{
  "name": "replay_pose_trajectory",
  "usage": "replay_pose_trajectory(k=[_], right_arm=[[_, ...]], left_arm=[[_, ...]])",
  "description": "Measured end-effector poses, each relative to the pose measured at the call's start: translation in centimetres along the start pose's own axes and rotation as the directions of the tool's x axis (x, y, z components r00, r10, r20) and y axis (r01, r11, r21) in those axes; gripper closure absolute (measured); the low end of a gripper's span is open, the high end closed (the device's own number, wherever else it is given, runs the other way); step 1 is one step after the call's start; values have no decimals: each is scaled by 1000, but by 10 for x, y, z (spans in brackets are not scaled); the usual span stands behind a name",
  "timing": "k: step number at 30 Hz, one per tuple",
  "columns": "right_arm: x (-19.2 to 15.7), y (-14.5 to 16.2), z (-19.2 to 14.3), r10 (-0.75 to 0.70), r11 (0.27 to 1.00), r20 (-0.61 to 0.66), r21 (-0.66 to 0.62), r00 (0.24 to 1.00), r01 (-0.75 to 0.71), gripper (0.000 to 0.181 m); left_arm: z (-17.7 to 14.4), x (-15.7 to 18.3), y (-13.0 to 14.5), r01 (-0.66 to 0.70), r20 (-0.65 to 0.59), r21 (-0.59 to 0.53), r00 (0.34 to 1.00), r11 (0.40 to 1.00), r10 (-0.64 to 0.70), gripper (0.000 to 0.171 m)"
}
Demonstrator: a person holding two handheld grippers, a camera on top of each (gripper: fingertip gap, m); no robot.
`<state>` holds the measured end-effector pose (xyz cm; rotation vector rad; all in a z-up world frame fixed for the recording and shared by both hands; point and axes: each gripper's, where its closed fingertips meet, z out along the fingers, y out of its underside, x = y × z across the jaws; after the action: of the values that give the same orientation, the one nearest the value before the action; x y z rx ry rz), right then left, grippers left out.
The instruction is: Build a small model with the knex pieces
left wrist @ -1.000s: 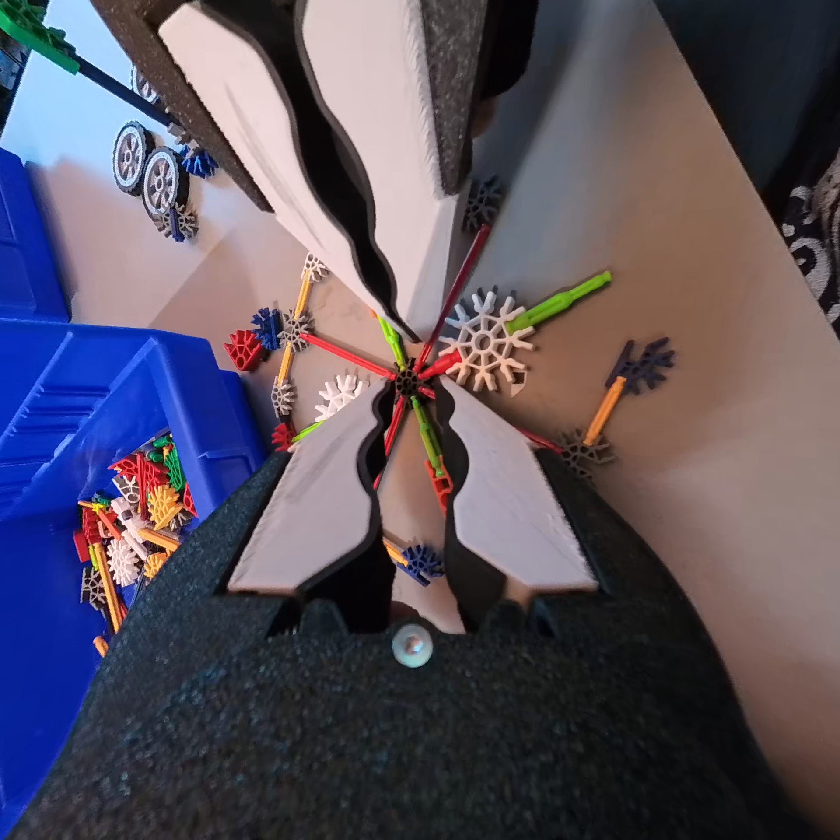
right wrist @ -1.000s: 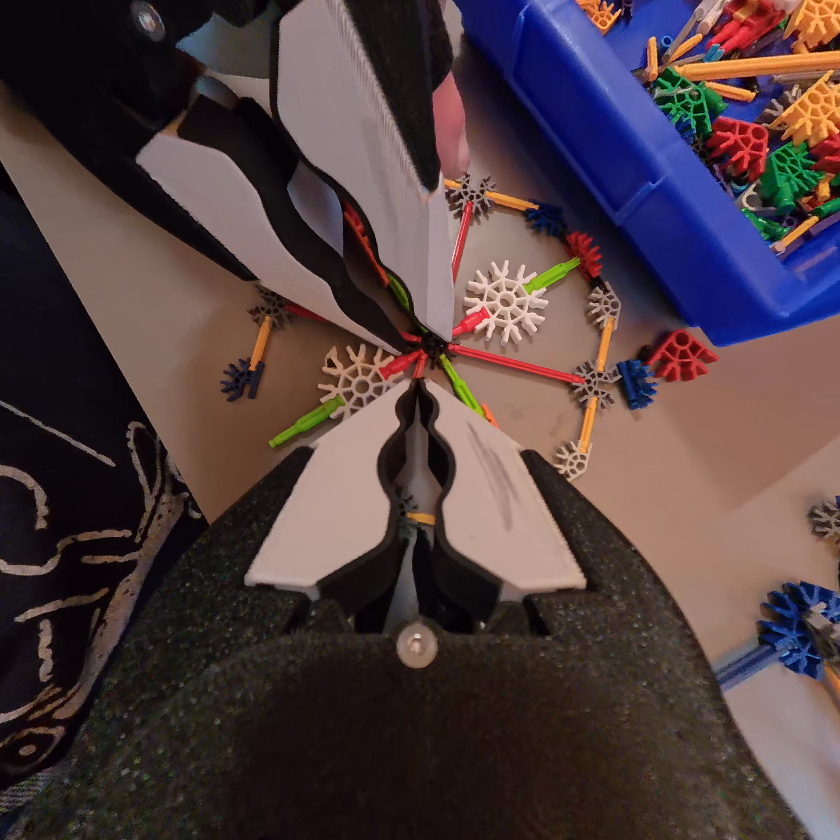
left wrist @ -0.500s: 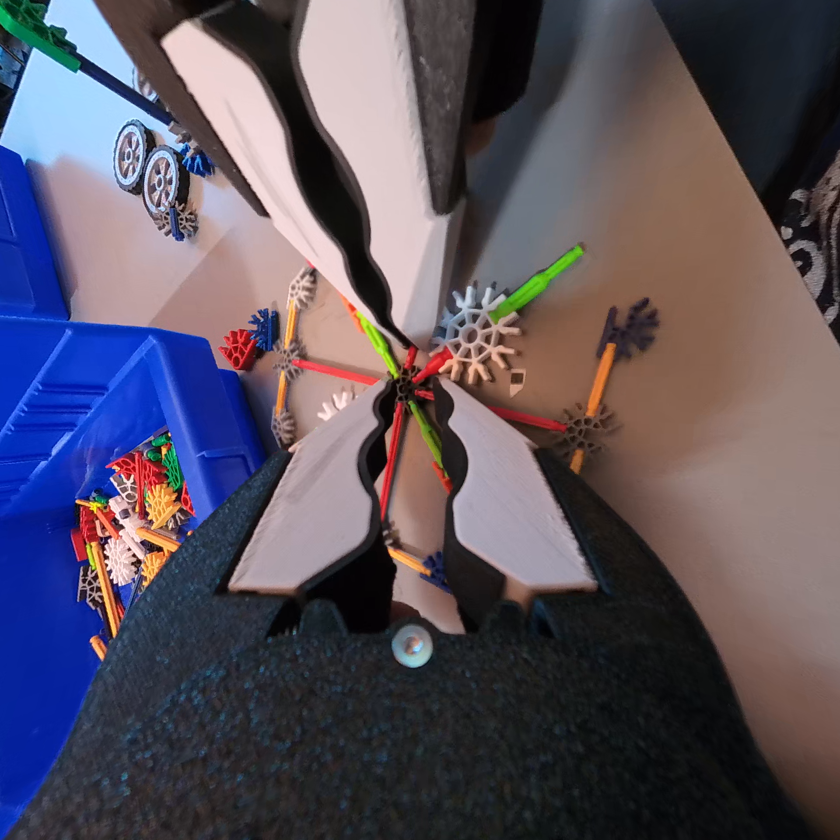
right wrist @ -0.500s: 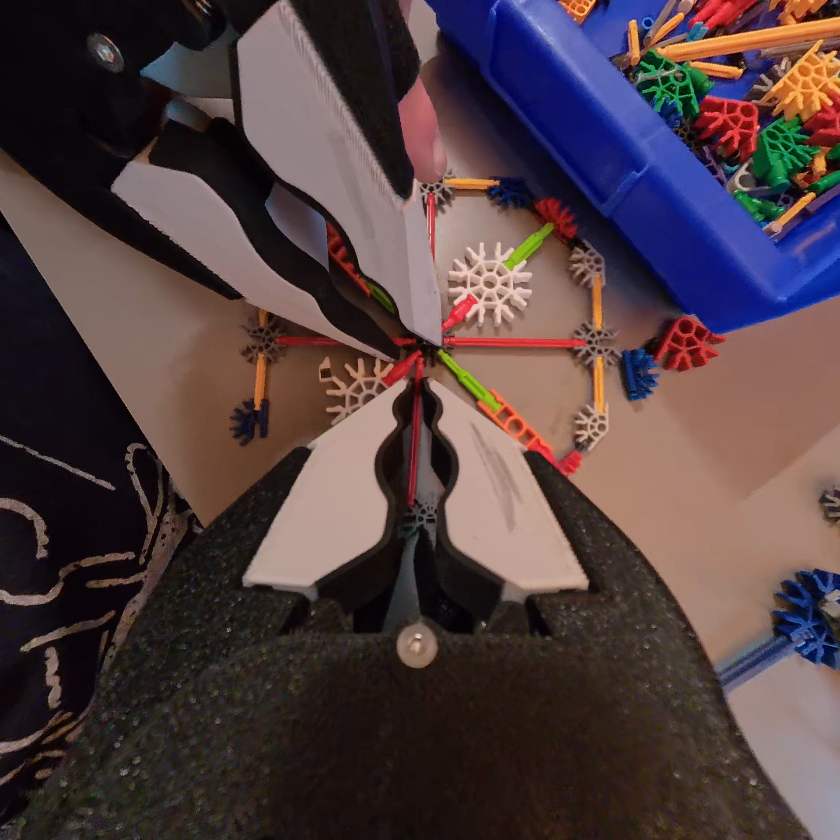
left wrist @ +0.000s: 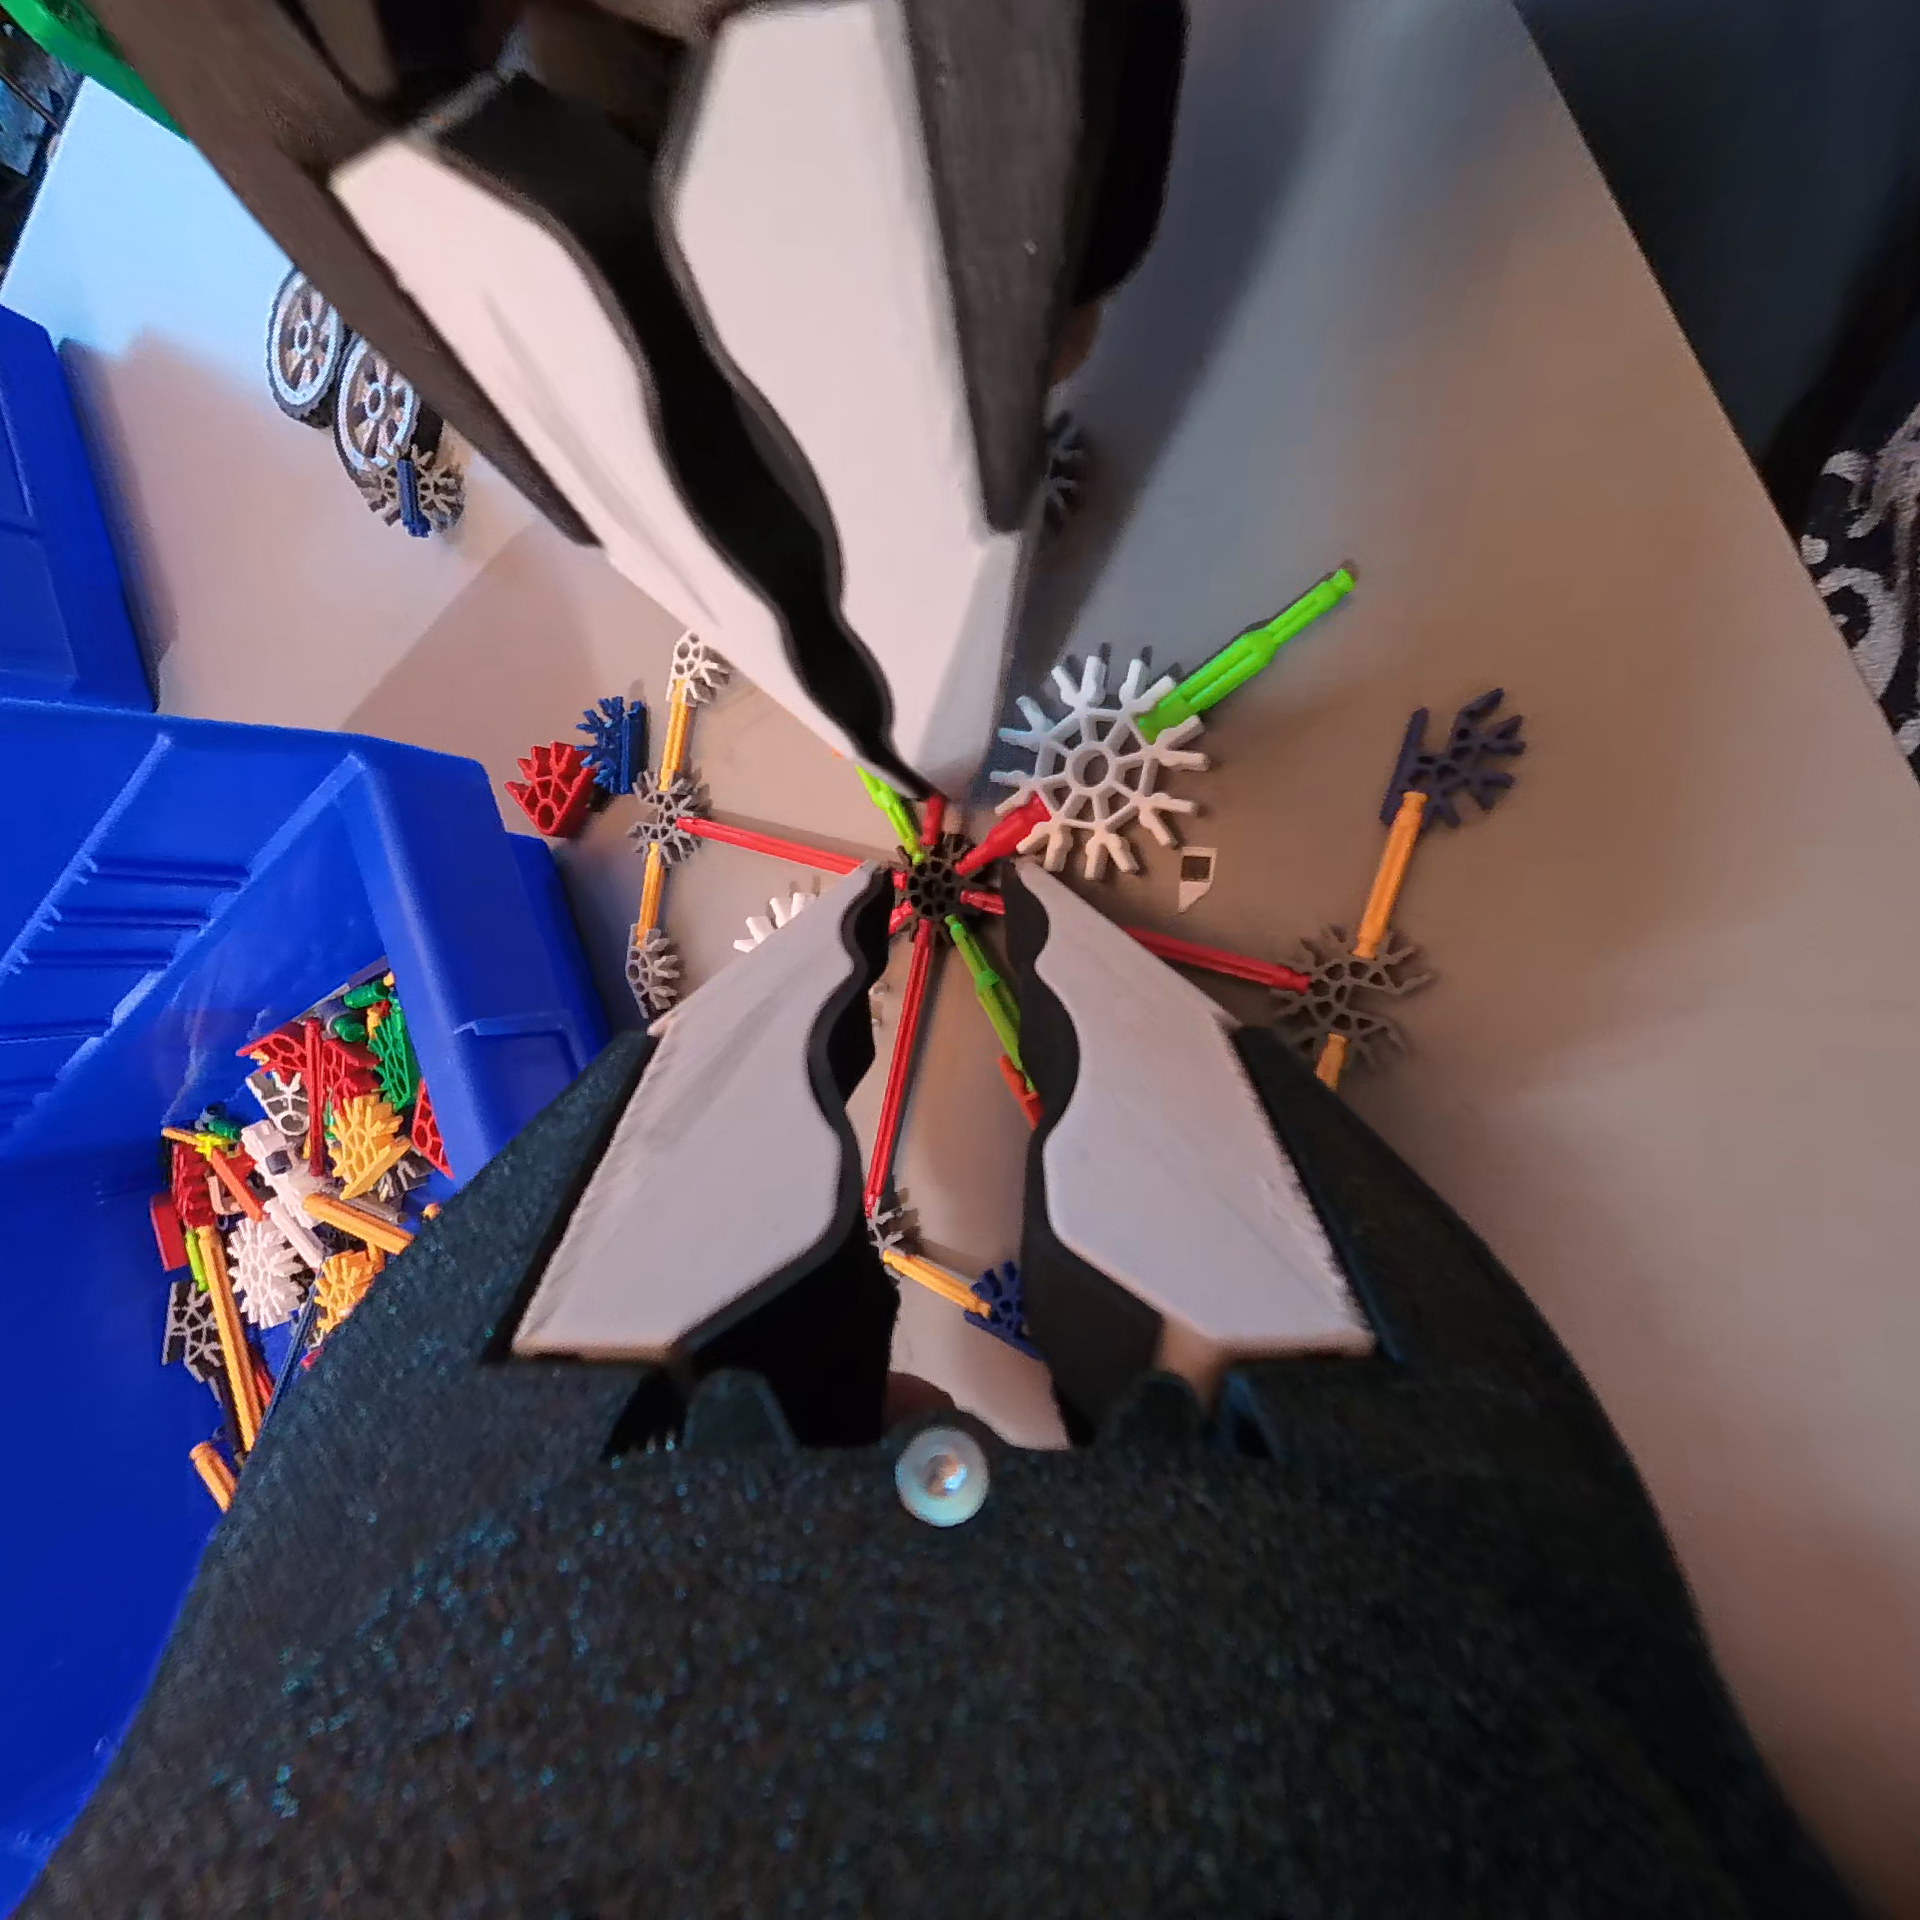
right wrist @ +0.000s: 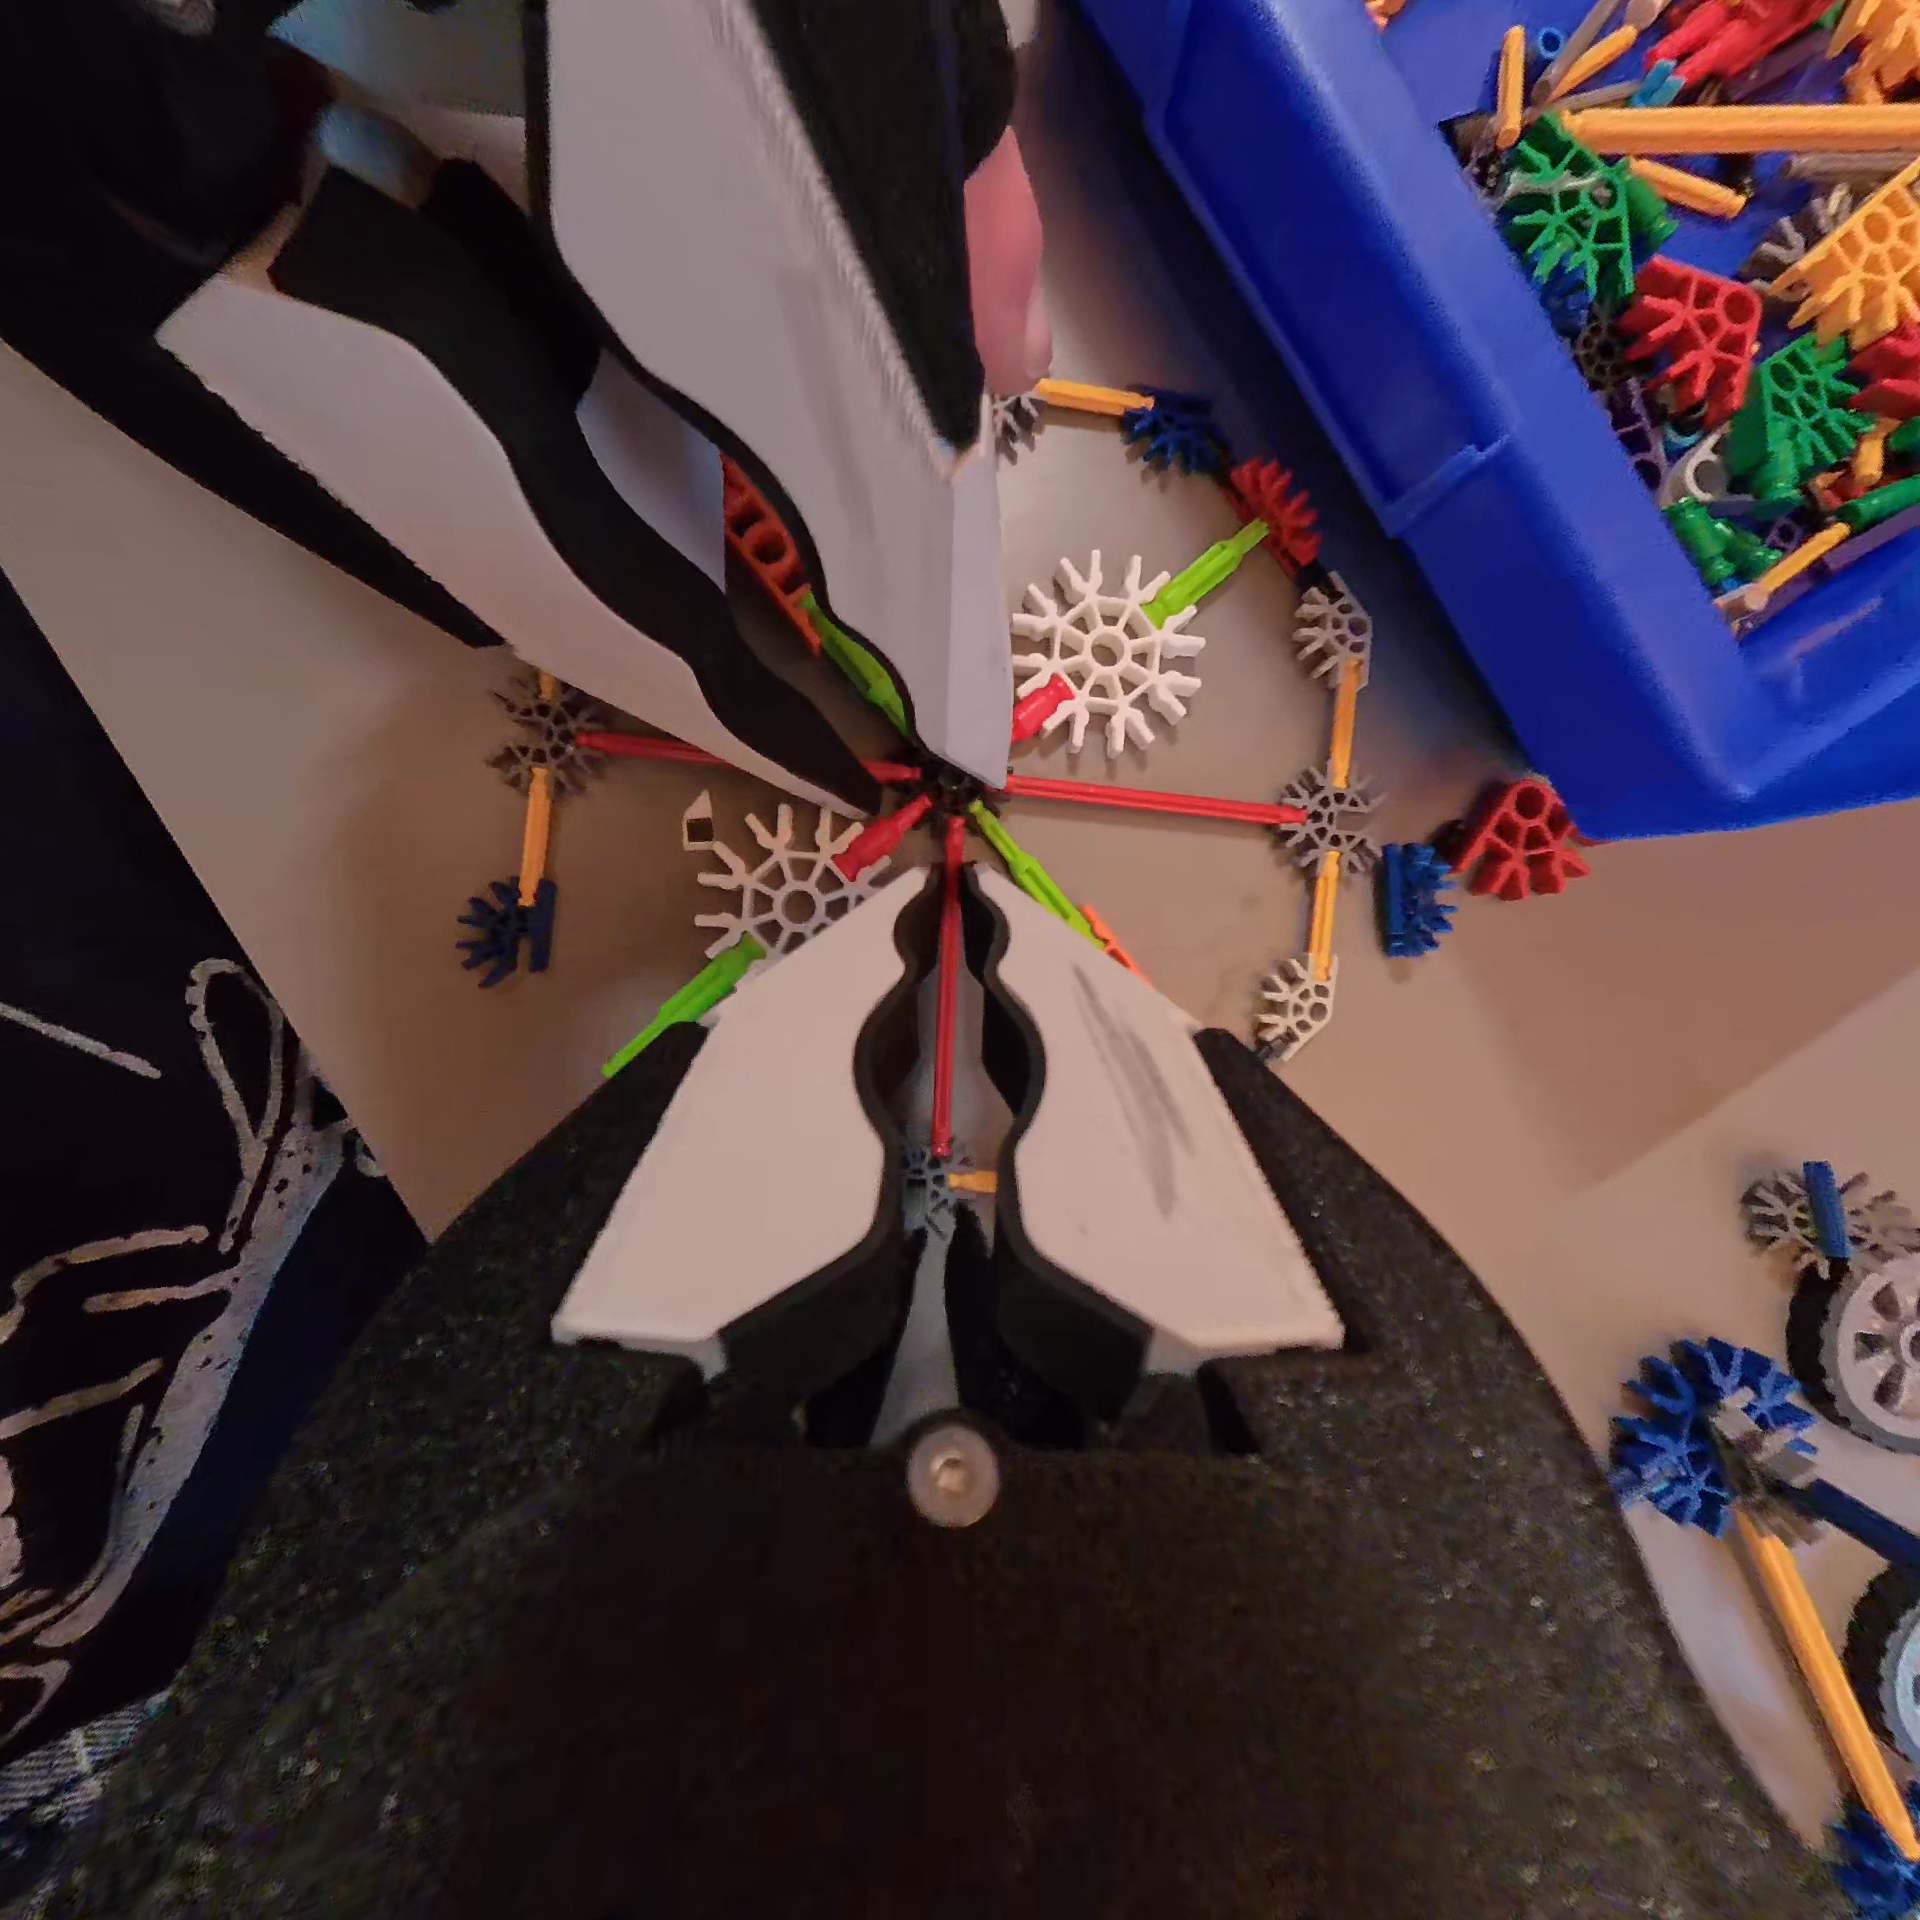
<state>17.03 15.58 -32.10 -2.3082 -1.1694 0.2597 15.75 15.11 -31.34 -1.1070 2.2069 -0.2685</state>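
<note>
Your right claw is nearly closed, its tips pinched in on a thin red rod. The rod runs down the channel between the pads from the black hub to a grey connector deep in the claw's throat.

Your left claw comes in from the opposite side, and its tips bracket that same hub with a narrow gap. The pictures do not show whether the pads press on the hub or only stand beside it.

The hub is the centre of a flat spoked assembly of red, green and yellow rods and snowflake connectors. It lies on the beige counter, just beside the blue bin of loose pieces. A white snowflake connector hangs on a short red rod near the hub. A pair of small wheels sits well apart from it.

The assembly looks very light, made of hard, smooth plastic. The rods are probably springy and the snap joints likely pop loose under twisting. Judging by its shape, the firm places to take hold are the hub or a rod close to a connector. A grip at mid-span would probably bend the rod or slide along it.
</note>
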Motion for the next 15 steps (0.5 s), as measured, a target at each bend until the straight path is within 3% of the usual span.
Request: replay_pose_trajectory(k=[7,15], right_arm=[[-1,0,4,3,1000,-5,4,1000,-3,178],[3,-6,-4,33,999,1,43,999,-33,166]], left_arm=[[0,0,0,-1,-3,2,1000,1000,1,151],[0,-1,0,2,0,3,1000,1000,-2,151]])
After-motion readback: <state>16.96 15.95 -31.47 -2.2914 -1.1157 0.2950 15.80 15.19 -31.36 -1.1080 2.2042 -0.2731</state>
